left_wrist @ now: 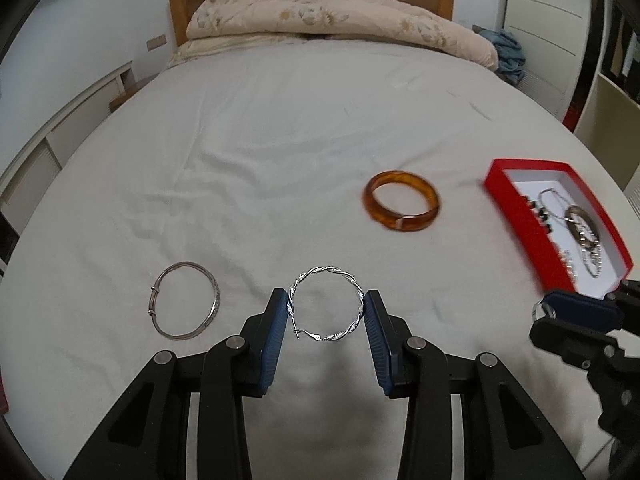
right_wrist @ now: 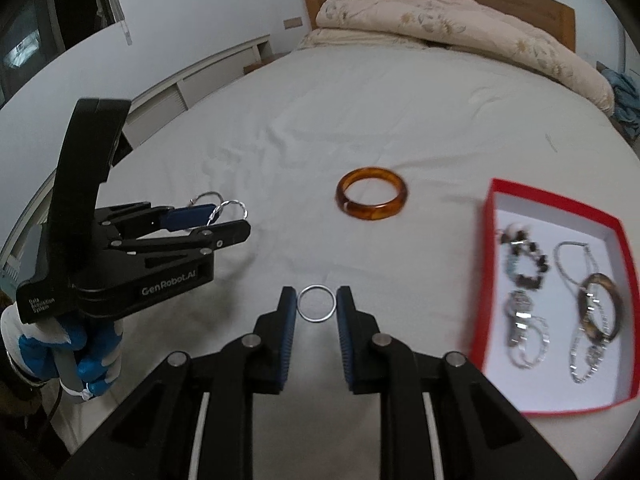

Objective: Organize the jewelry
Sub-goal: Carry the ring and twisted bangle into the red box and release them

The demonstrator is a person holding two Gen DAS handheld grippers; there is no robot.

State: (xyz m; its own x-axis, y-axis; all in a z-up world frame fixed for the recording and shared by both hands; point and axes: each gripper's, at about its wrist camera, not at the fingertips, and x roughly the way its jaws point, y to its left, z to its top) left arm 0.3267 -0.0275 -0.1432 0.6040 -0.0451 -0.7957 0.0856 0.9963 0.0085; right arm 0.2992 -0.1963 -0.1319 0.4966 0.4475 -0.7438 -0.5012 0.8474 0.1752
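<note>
One red box (right_wrist: 496, 248) with a white floor lies near the bed's right edge, holding a dark bead bracelet (right_wrist: 528, 264), silver chains (right_wrist: 524, 332) and a brown bangle (right_wrist: 600, 308). "GenRobot.AI" is printed on the left gripper (left_wrist: 325, 307), whose jaws clasp a twisted silver hoop (left_wrist: 326, 304). The right gripper (right_wrist: 316, 304) pinches a plain silver ring (right_wrist: 316, 303). An amber bangle (right_wrist: 372, 199) lies mid-bed on the sheet (left_wrist: 260, 120), a thin silver bangle (left_wrist: 184, 300) toward the left edge.

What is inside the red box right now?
The red box holds a dark bead bracelet, a brown bangle and silver chains; anything beneath them is hidden.
</note>
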